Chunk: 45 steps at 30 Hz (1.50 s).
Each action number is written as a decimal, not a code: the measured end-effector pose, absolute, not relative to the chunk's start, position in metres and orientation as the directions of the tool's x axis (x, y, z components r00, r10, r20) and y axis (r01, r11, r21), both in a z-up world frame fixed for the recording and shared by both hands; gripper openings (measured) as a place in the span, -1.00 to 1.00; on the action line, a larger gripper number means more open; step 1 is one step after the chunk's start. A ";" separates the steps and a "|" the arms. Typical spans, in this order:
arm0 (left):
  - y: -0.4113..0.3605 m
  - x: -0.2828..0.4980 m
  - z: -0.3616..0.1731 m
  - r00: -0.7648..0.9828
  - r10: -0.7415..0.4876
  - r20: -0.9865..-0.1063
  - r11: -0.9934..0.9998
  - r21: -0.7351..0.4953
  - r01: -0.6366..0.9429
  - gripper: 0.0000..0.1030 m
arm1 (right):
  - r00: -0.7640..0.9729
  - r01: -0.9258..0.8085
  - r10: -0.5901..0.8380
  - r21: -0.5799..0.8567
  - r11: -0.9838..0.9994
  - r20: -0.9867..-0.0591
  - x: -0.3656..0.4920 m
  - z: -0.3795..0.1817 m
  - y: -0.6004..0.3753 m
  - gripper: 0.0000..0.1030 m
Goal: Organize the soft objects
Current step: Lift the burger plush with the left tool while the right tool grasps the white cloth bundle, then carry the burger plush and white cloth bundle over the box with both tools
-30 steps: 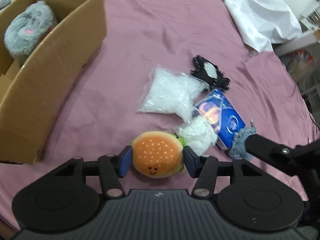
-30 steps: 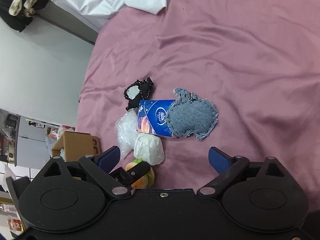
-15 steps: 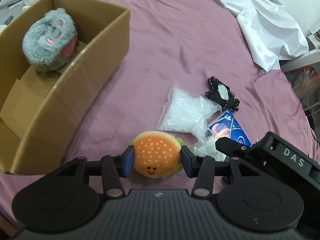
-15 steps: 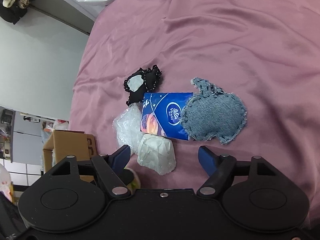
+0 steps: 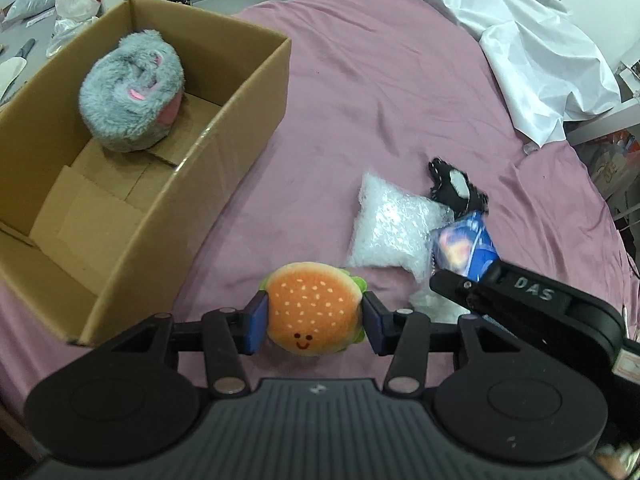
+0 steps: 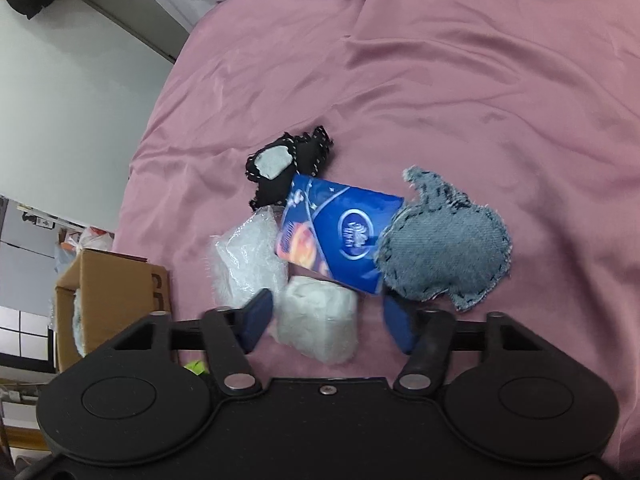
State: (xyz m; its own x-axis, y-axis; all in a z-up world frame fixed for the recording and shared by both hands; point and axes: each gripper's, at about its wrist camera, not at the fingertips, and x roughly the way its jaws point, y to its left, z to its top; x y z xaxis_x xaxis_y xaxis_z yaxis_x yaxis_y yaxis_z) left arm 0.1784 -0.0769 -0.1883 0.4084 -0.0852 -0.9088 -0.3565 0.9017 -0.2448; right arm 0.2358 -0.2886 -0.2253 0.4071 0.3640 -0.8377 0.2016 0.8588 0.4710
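My left gripper (image 5: 314,318) is shut on a burger plush (image 5: 313,309) and holds it above the pink sheet, right of the open cardboard box (image 5: 224,152). A grey fluffy plush (image 5: 130,92) lies in the box. My right gripper (image 6: 326,322) is open, its jaws on either side of a white wrapped bundle (image 6: 318,330) on the sheet. Beyond it lie a blue tissue pack (image 6: 340,232), a denim plush (image 6: 444,244), a clear bag of white filling (image 6: 248,260) and a black stitched plush (image 6: 284,164). The right gripper's body (image 5: 528,308) shows in the left wrist view.
A white cloth (image 5: 532,40) lies crumpled at the far right of the bed. The bed's edge (image 6: 160,120) drops off to the floor on the left in the right wrist view. The cardboard box also shows there (image 6: 108,280).
My left gripper has lifted the burger plush and moved it toward the box. My right gripper has come down and forward over the white bundle, and its jaws have narrowed.
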 end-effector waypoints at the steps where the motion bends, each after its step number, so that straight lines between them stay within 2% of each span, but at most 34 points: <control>1: -0.077 0.177 -0.185 0.411 -0.083 -0.908 0.903 -0.243 -0.354 -0.06 | 0.409 0.203 0.365 0.474 0.857 -0.836 0.236 -0.226 -0.290 -0.16; 22: -0.064 0.136 -0.121 0.499 -0.068 -0.864 0.918 -0.250 -0.308 -0.06 | 0.519 0.127 0.374 0.503 0.855 -0.769 0.175 -0.170 -0.300 -0.17; 45: -0.023 0.110 -0.082 0.569 -0.074 -0.819 0.906 -0.293 -0.305 -0.06 | 0.604 0.038 0.368 0.487 0.873 -0.707 0.139 -0.095 -0.273 -0.17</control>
